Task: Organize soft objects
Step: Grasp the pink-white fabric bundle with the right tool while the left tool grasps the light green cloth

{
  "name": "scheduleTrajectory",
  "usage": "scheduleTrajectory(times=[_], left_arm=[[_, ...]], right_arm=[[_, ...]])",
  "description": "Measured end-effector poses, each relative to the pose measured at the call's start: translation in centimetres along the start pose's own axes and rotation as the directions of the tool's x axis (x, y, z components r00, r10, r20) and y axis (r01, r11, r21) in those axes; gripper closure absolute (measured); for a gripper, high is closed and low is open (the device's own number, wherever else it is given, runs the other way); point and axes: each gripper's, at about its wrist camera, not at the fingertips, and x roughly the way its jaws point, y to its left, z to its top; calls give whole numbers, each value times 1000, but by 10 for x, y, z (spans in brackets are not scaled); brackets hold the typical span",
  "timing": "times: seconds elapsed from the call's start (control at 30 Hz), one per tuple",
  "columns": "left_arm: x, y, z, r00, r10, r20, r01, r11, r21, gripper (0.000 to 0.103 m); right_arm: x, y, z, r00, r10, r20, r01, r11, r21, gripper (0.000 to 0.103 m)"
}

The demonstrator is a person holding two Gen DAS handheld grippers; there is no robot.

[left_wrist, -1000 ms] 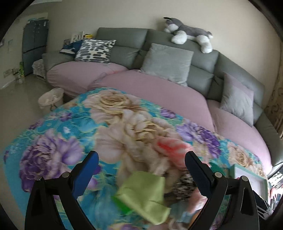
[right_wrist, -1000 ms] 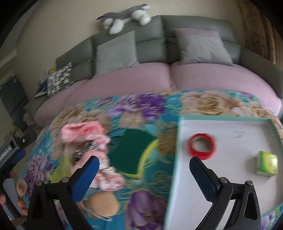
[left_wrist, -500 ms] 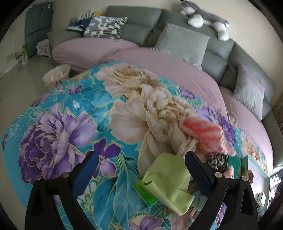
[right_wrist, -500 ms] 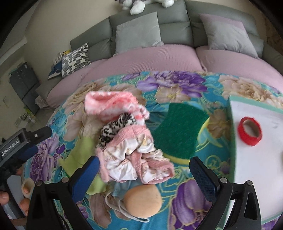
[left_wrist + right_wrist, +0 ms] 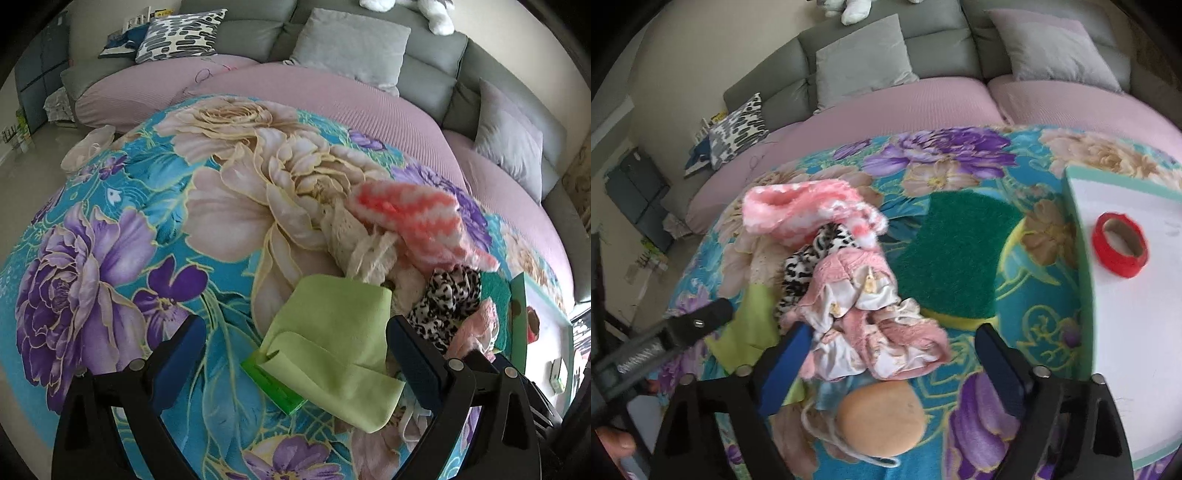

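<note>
Sorting barely begun: both grippers spread wide, holding nothing.

Heaped at centre frame on floral-clothed tabletop [image 5: 960, 162]: lime-green folded cloth [image 5: 332, 343], fluffy pink-and-white sock [image 5: 805, 206], crumpled pink garment [image 5: 871, 317]; left gripper [image 5: 295, 354], right gripper [image 5: 894, 365] poised above.

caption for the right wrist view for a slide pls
Open right gripper above a pink garment in a pile of soft items beside a green scouring pad.

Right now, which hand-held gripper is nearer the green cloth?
Left. The left hand-held gripper brackets the green cloth; the right hand-held gripper is beside it, over pink fabric.
</note>
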Motion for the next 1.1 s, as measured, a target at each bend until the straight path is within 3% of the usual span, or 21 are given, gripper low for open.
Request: scheduleTrajectory(times=[0.13, 0.3, 0.73, 0.87, 1.0, 1.1], left_arm=[[5, -3, -2, 1000, 8, -22, -7, 1000, 12, 5], [10, -8, -4, 999, 6, -37, -5, 999, 32, 5], [16, -23, -8, 1000, -11, -25, 13, 996, 86, 7], [18, -26, -9, 999, -21, -32, 24, 995, 100, 23], [20, -27, -10, 1000, 0, -25, 2, 994, 112, 33], [19, -27, -10, 1000, -7, -24, 10, 994, 112, 50]], right_arm=[[3, 4, -2, 1000, 25, -12, -25, 1000, -9, 28], [4, 4, -3, 998, 67, -12, -67, 998, 6, 48], [2, 1, -4, 994, 108, 8, -108, 994, 22, 71], [-5, 0, -1, 993, 113, 31, -113, 993, 15, 75], [-16, -2, 2, 991, 115, 62, -116, 993, 12, 75], [-20, -5, 3, 991, 111, 74, -113, 993, 21, 75]])
